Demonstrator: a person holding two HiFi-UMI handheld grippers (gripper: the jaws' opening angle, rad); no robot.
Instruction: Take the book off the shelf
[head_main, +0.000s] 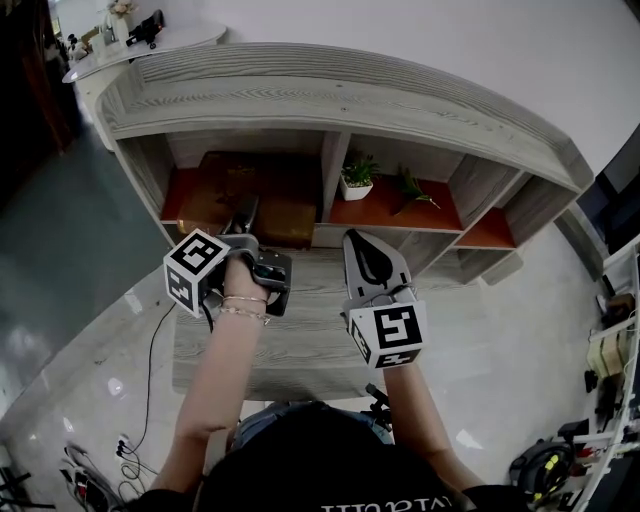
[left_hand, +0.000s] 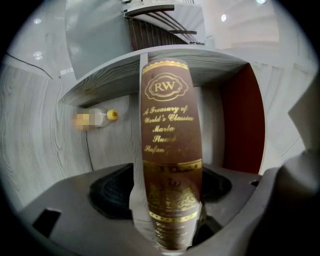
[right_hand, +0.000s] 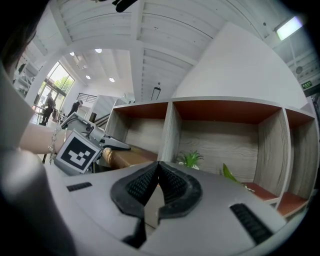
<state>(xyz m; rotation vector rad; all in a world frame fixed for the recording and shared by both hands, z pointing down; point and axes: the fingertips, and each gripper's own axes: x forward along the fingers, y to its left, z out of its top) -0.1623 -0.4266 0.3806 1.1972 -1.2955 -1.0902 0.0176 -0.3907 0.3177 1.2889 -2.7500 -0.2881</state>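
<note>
Left gripper (left_hand: 167, 207) jaws clamp both sides of the brown gilt-lettered book (left_hand: 171, 145), spine filling the frame centre, inside the left compartment of the grey shelf (head_main: 330, 100) at upper centre-left of head view; right gripper (right_hand: 158, 167) jaws together, empty, at lower centre.

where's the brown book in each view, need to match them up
head view: brown book in the grey shelf's left compartment, upper left of centre
left gripper view: dead centre, gilt spine toward camera
right gripper view: left of middle, only its tan edge shows
shared landmark: the grey shelf
</note>
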